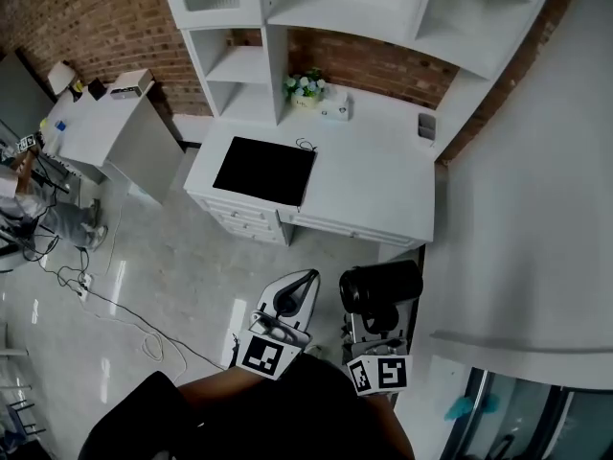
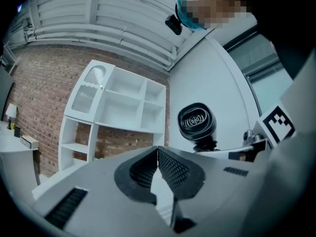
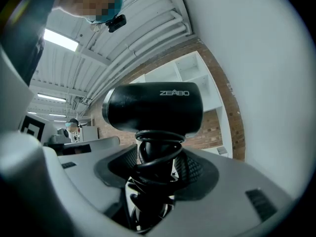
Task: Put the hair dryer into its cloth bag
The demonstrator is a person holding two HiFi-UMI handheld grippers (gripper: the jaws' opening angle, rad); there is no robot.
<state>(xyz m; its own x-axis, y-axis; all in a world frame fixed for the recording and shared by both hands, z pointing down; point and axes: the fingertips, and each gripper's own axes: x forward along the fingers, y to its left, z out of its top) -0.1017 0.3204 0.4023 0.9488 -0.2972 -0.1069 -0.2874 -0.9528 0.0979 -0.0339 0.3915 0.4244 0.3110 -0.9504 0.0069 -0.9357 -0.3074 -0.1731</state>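
Observation:
A flat black cloth bag (image 1: 263, 171) lies on the left part of the white desk (image 1: 383, 185), far ahead of both grippers. My right gripper (image 1: 379, 322) is shut on the handle of the black hair dryer (image 1: 380, 286), which stands upright above the jaws. In the right gripper view the dryer's barrel (image 3: 153, 107) lies crosswise, and its cord is coiled round the handle between the jaws of the right gripper (image 3: 158, 167). My left gripper (image 1: 303, 281) is shut and empty; in its own view the left gripper (image 2: 158, 151) has its pads together, and the hair dryer (image 2: 196, 121) shows to its right.
A flower pot (image 1: 305, 86), a tissue box (image 1: 335, 109) and a small grey item (image 1: 426, 125) stand at the desk's back under white shelves (image 1: 287, 8). A white side table (image 1: 105, 127) and a person (image 1: 29, 209) are at left. Cables (image 1: 115, 307) cross the floor. A white wall (image 1: 536, 238) rises at right.

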